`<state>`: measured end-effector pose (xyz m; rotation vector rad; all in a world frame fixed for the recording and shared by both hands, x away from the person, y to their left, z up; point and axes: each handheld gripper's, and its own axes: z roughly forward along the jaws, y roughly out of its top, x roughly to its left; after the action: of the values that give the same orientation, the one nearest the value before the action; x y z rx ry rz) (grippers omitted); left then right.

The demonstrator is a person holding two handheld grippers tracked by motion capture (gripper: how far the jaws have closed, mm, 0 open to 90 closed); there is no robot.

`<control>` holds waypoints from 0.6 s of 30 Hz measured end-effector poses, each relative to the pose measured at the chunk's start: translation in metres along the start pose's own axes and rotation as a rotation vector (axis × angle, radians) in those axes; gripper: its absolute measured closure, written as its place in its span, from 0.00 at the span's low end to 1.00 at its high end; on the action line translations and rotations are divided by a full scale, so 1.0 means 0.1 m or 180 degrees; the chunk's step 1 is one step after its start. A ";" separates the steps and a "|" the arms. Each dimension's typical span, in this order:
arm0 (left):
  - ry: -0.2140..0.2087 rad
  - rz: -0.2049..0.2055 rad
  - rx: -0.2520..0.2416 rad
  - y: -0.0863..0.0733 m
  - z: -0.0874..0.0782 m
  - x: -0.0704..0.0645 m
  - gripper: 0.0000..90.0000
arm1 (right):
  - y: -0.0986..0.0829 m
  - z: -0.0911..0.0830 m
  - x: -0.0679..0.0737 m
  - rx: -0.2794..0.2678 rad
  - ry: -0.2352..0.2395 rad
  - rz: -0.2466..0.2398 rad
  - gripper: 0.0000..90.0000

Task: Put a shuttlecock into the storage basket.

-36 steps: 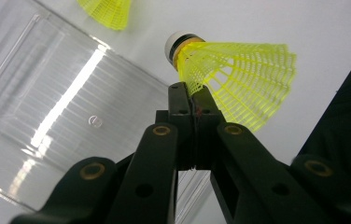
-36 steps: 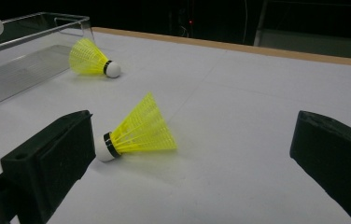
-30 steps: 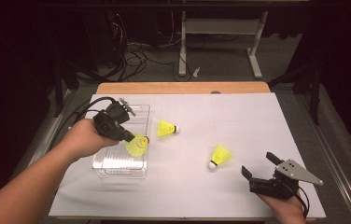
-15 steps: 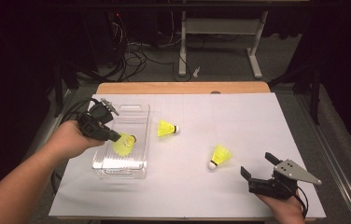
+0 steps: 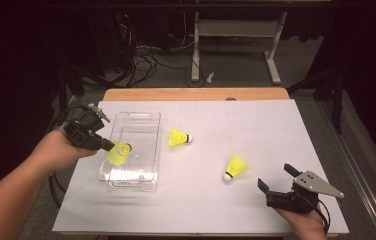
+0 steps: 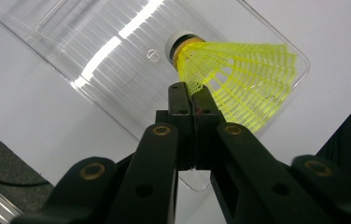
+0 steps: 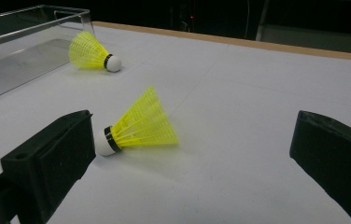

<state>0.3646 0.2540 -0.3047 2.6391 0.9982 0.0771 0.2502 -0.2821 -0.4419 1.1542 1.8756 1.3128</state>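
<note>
The left gripper (image 6: 193,95) has its jaws pinched together on the skirt edge of a yellow shuttlecock (image 6: 239,81), holding it over the clear plastic tray (image 5: 141,119) at the table's left. In the high view, the shuttlecock's long axis runs roughly across the tray, cork end toward the tray's middle, flared skirt toward the gripper. The right gripper (image 5: 278,187) rests at the table's (image 5: 276,125) near right edge, jaws spread wide. A second shuttlecock (image 5: 235,166) lies just ahead of it on its side, cork toward the person. A third shuttlecock (image 5: 179,138) lies just beside the tray, cork pointing right.
</note>
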 end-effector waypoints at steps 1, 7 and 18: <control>-0.0018 -0.0023 -0.0018 -0.02 0.00 0.01 1.00 | 0.00 0.00 0.00 0.0001 -0.0001 -0.0001 0.01; 0.0008 -0.0071 -0.0016 -0.12 -0.03 0.08 1.00 | 0.00 0.01 0.01 0.0013 0.0000 -0.0001 0.01; 0.0067 -0.0073 -0.0058 -0.11 -0.01 0.17 1.00 | 0.00 0.02 0.03 0.0020 0.0006 -0.0027 0.01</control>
<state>0.3699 0.2732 -0.3087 2.6150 1.0296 0.1083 0.2506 -0.2783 -0.4425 1.1473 1.8853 1.3046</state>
